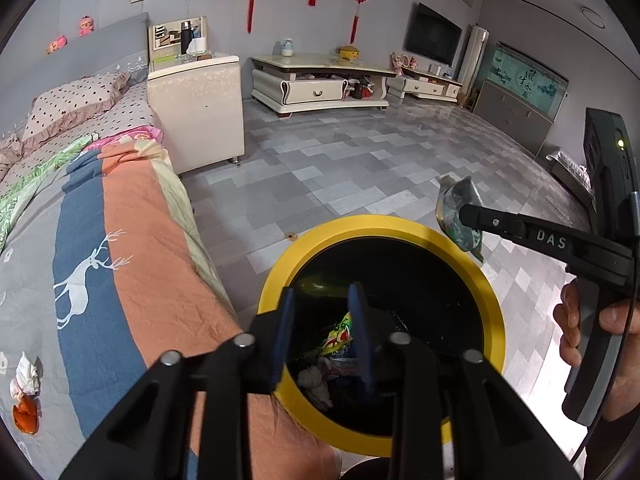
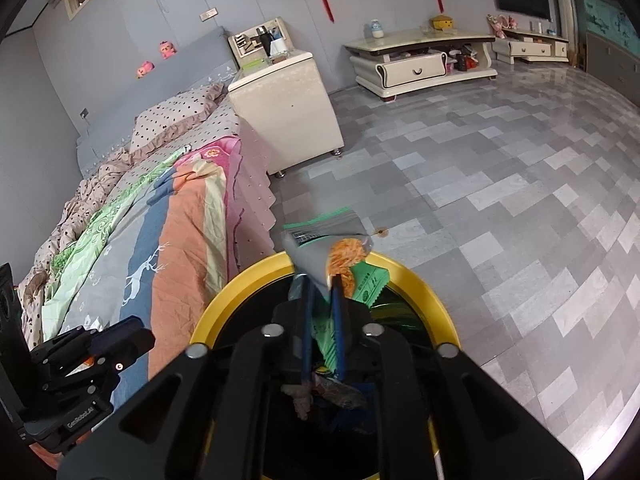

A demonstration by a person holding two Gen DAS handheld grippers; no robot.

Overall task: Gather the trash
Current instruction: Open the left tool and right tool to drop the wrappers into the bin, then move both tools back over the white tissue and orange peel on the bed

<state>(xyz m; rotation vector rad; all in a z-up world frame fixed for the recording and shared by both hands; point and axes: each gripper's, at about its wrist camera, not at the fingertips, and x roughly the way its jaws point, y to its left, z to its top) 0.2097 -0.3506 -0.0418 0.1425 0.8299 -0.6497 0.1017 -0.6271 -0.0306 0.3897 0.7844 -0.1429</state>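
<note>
A round bin with a yellow rim (image 1: 496,320) (image 2: 224,300) stands on the floor by the bed, with wrappers and tissue inside (image 1: 340,334). My left gripper (image 1: 322,300) is open and empty, just above the bin's mouth. My right gripper (image 2: 320,280) is shut on a green and silver snack wrapper (image 2: 332,236) and holds it over the bin's far rim. The right gripper also shows in the left wrist view (image 1: 464,214), with the wrapper (image 1: 454,208) in it. A crumpled tissue (image 1: 26,374) and orange peel (image 1: 26,414) lie on the bed.
The bed (image 1: 120,240) with a striped deer-print quilt lies left of the bin. A white bedside cabinet (image 1: 196,108) stands beyond it. A TV stand (image 1: 316,84) lines the far wall. Grey tiled floor (image 2: 500,200) spreads to the right.
</note>
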